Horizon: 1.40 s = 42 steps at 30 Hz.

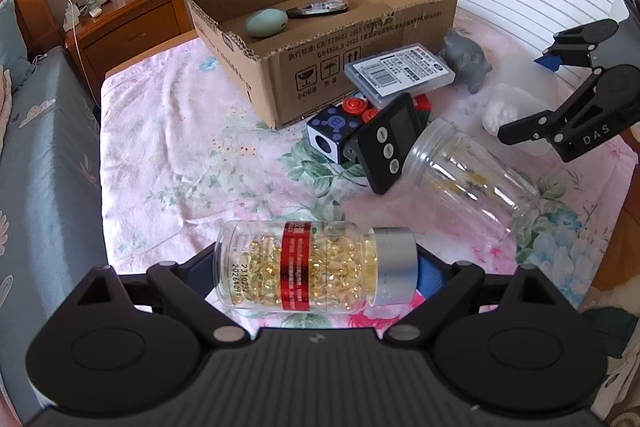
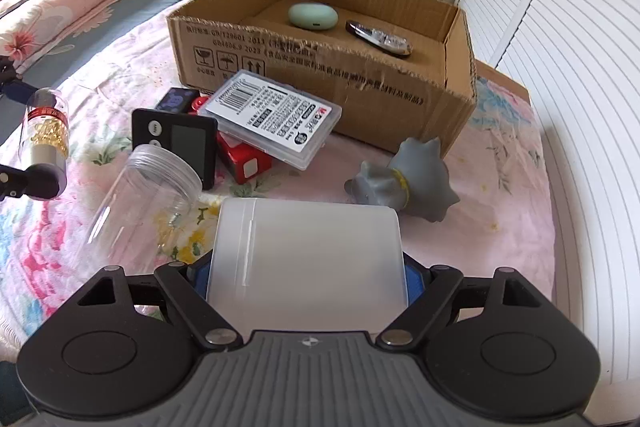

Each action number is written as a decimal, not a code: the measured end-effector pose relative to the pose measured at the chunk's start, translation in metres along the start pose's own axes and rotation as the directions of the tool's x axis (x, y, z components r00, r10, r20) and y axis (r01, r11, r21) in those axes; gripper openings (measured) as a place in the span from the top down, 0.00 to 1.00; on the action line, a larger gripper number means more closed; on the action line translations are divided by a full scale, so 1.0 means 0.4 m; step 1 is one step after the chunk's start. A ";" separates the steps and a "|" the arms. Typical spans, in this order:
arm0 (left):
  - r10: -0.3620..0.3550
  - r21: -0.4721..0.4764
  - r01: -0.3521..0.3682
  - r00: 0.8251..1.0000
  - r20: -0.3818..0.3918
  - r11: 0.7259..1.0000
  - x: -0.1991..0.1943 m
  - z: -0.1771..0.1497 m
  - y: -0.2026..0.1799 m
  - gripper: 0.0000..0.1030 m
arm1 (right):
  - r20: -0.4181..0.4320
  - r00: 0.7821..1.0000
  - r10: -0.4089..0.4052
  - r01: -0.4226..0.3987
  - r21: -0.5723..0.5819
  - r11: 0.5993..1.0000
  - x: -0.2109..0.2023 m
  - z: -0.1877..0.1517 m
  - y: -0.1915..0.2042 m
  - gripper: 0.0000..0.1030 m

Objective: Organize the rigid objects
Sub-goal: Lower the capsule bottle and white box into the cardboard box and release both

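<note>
Capsule bottle [image 1: 304, 265] in left tool [image 1: 316, 267], frosted container [image 2: 308, 255] in right tool [image 2: 308, 279].

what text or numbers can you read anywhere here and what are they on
"DAS": on the right gripper, seen from the left wrist view.
"231022": on the capsule bottle; the number under it is partly hidden.
Handling symbols (glass, umbrella, arrows): on the cardboard box; its printed lines are too blurred.
Barcode and label: on the clear plastic case, too small to read.
</note>
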<state>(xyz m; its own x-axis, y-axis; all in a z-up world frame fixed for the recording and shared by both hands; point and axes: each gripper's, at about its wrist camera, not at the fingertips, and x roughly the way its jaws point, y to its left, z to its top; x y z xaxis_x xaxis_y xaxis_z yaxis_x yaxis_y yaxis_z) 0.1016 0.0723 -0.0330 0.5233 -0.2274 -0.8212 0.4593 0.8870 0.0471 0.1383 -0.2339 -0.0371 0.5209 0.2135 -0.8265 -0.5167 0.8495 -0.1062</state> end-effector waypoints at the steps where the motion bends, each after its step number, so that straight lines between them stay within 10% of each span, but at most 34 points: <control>1: 0.000 0.006 0.000 1.000 0.006 1.000 -0.011 0.008 0.000 0.09 | 0.006 1.000 0.008 -0.008 -0.005 1.000 -0.012 0.004 -0.002 0.16; 12: -0.020 0.110 0.003 0.988 0.153 0.994 -0.083 0.190 -0.018 0.09 | 0.131 0.991 0.019 -0.015 -0.035 0.999 -0.107 0.105 -0.032 0.16; 24: 0.031 0.076 -0.046 0.981 0.192 0.996 0.066 0.425 0.007 0.09 | 0.213 0.977 -0.025 0.021 0.020 1.000 -0.146 0.203 -0.090 0.16; 42: 0.060 -0.036 -0.053 0.968 0.243 0.998 -0.002 0.283 -0.009 0.01 | 0.197 0.980 -0.040 0.033 0.038 0.999 -0.097 0.263 -0.115 0.16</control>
<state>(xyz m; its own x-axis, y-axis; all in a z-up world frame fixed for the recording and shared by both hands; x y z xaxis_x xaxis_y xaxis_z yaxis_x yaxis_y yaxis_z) 0.1808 0.0237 0.0320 0.7084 -0.2645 -0.6543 0.4049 0.9117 0.0698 0.2135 -0.2304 0.0580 0.6647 0.2703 -0.6965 -0.4729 0.8740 -0.1122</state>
